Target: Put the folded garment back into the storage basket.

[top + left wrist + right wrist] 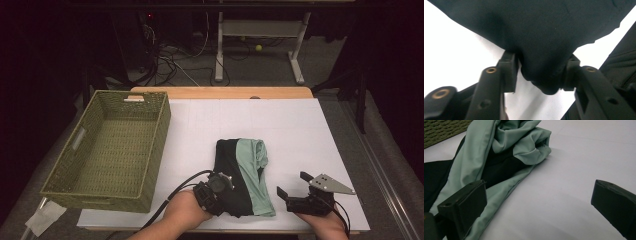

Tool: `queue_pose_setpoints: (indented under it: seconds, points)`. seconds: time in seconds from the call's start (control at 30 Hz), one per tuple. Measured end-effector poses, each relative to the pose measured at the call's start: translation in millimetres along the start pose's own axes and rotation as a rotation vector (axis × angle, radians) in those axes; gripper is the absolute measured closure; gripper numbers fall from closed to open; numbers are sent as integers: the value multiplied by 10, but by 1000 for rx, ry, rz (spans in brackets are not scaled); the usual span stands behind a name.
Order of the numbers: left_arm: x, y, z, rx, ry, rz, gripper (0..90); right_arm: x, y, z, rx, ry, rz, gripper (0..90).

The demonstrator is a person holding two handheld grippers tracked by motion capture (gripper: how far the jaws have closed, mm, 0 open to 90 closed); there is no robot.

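No brand, label or writing can be read on anything in view. The one container is a green woven basket (107, 150) with cut-out handles, standing at the left of the white counter (300, 135); its inside shows bare weave, and a strip of it appears at the top left of the right gripper view (441, 130).

The folded garment (245, 175), black with a pale green panel along its right side, lies on the counter to the right of the basket and apart from it, toward the near edge. In the right gripper view the green cloth (506, 147) is bunched into folds at its far end, with black fabric showing beneath.

The left gripper (216, 192) sits at the near left corner of the garment. In the left gripper view its jaws are partly closed and pinch a bulge of the black fabric (541, 77) between them, the pads pressing on either side of it.

The right gripper (295, 187) rests just right of the garment with its jaws spread wide and nothing between them; in its own view the left jaw lies over the edge of the green cloth, while the right one stands over bare counter (574, 170).
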State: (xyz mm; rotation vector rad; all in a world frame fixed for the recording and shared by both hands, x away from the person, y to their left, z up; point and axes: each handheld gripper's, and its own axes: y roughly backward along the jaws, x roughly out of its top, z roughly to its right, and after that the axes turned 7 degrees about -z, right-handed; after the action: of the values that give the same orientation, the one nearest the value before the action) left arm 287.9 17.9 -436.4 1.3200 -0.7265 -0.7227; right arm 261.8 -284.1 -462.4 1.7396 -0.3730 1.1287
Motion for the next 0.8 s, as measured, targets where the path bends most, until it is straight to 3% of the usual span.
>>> queue_pose_setpoints:
  seconds: [0.27,0.37,0.8]
  points:
    - [11,7,11,-24,-33,-2,733,0,-9,-6,1,4,-4,7]
    - [1,11,8,-22,-51,-1,746,1,-8,-9,3,7,-3,8]
    - [-36,43,-4,-34,-50,10,777,-1,-16,-3,3,11,-3,7]
